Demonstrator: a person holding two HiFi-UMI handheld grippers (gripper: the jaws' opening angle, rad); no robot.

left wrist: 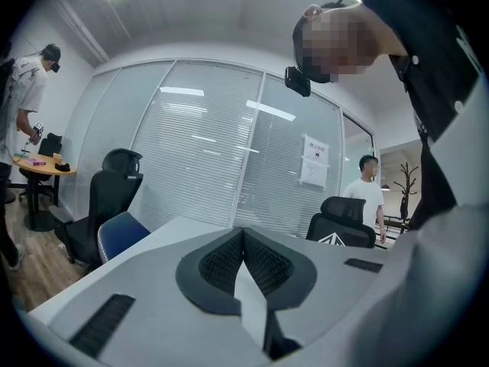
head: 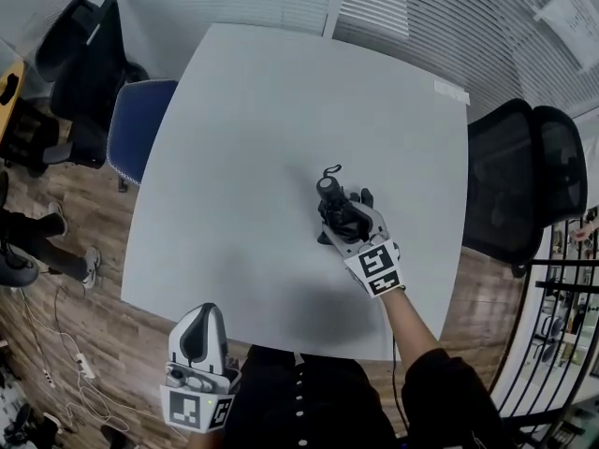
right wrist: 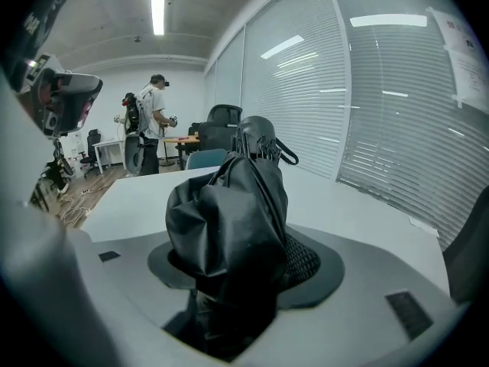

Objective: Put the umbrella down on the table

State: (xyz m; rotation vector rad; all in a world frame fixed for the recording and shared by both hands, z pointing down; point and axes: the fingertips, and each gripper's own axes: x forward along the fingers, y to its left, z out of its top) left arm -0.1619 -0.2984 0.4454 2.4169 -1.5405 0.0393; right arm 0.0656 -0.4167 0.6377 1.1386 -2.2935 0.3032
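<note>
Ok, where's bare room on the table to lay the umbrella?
Nearly all the table is bare. Widest: the left half toward the blue chair, and the far stretch beyond the umbrella held in the right gripper. A small label sits at the far right corner. Tightest: the near edge by the left gripper.

The umbrella (right wrist: 229, 212) buries its lower end out of sight inside the right tool (right wrist: 244, 270).

black umbrella (head: 339, 210); pale grey table (head: 281, 138); blue chair (head: 136, 138).
</note>
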